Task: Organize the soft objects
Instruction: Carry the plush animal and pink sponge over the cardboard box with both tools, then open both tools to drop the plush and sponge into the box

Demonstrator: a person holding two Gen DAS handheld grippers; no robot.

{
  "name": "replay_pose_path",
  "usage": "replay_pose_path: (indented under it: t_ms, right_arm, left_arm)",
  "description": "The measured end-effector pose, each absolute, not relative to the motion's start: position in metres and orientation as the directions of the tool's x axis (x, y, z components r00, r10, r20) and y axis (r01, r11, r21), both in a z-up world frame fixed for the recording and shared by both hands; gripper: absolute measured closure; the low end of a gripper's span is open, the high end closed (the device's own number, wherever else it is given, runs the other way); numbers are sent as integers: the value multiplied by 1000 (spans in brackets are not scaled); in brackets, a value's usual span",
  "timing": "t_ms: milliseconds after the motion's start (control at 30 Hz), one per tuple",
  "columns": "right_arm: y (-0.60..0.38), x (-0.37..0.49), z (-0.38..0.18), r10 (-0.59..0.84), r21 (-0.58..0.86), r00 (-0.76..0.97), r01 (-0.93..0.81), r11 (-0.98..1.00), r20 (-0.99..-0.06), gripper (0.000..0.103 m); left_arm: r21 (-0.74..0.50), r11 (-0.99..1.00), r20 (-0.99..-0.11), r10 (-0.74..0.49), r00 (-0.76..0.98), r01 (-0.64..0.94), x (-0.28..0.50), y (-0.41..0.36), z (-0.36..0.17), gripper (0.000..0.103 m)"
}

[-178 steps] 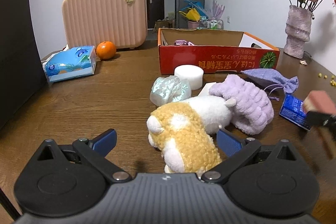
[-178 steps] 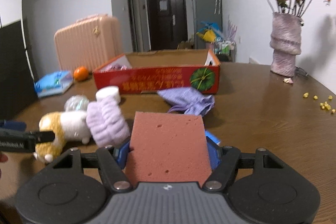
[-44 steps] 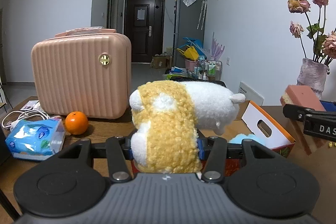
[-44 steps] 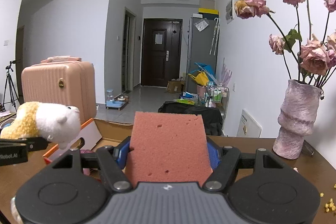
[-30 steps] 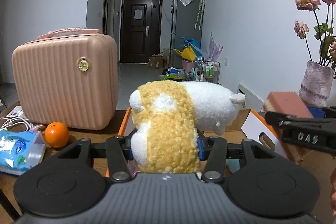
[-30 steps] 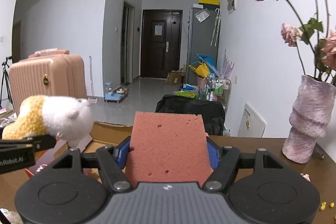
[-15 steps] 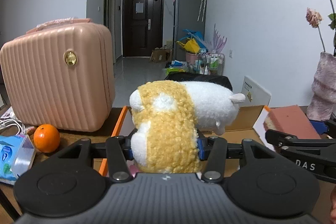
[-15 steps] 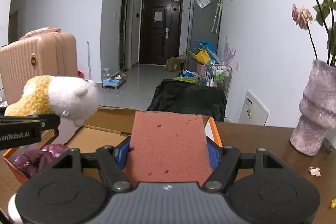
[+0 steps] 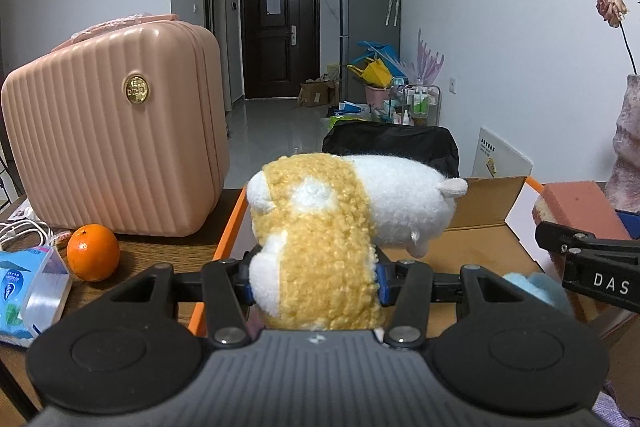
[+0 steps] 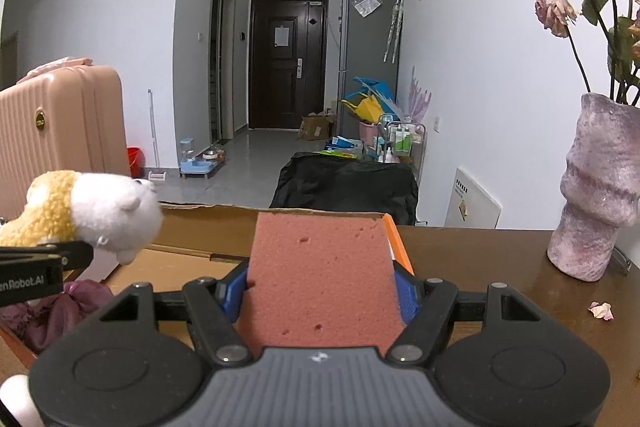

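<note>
My left gripper [image 9: 314, 277] is shut on a yellow-and-white plush toy [image 9: 332, 227], held in the air over the left part of the open cardboard box [image 9: 476, 243]. The toy's white head points right. In the right wrist view the same plush toy [image 10: 84, 207] hangs at the left above the cardboard box [image 10: 200, 227]. My right gripper [image 10: 320, 291] is shut on a pink sponge [image 10: 320, 275], over the box's right end by its orange rim. The pink sponge [image 9: 576, 203] also shows at the right of the left wrist view. A purple cloth [image 10: 60, 307] and a blue soft item [image 9: 536, 287] lie inside the box.
A pink ribbed suitcase [image 9: 112, 147] stands on the brown table [image 9: 160, 259] left of the box, with an orange [image 9: 93, 252] and a tissue pack [image 9: 28, 291] in front of it. A mauve vase [image 10: 600, 195] of dried flowers stands at the right.
Both grippers sank and moved forward over the box with their loads still held. The box interior now fills more of both views, and the sponge has come nearer the plush toy.
</note>
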State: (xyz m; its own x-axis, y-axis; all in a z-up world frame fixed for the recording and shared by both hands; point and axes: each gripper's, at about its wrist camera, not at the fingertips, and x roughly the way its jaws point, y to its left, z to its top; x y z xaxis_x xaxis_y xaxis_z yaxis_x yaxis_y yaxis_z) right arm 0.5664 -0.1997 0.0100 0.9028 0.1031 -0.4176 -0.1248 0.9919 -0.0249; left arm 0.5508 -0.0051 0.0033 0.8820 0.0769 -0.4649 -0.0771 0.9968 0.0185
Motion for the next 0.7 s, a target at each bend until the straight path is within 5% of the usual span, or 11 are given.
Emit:
replay_pose_path:
  t_ms: [167,267,333,467,700]
  right_arm:
    - [-200,569,10,103,-25,892,-127,992,-440,33]
    - [-200,569,11,89,-34,893,-115,993,-440,18]
    - [-201,568,12,84,-32,897,-109,994,-434,8]
    - [-203,568,12,87,-26,896,-110,994,-436,0]
    - [-203,568,12,87,-29,896,-111,993,-436,0]
  left_arm:
    - [20,997,-462,77,883,-76,551,-5,3,51]
    - [17,996,-456,83,886,-85,550,-4,3,50]
    - [12,995,-457,93,885,-99,550,-3,4,43]
    - [-3,989,-447,129,885,-146,549,2,5,0]
    - [0,982,-435,171,884,-189,548,6,7,0]
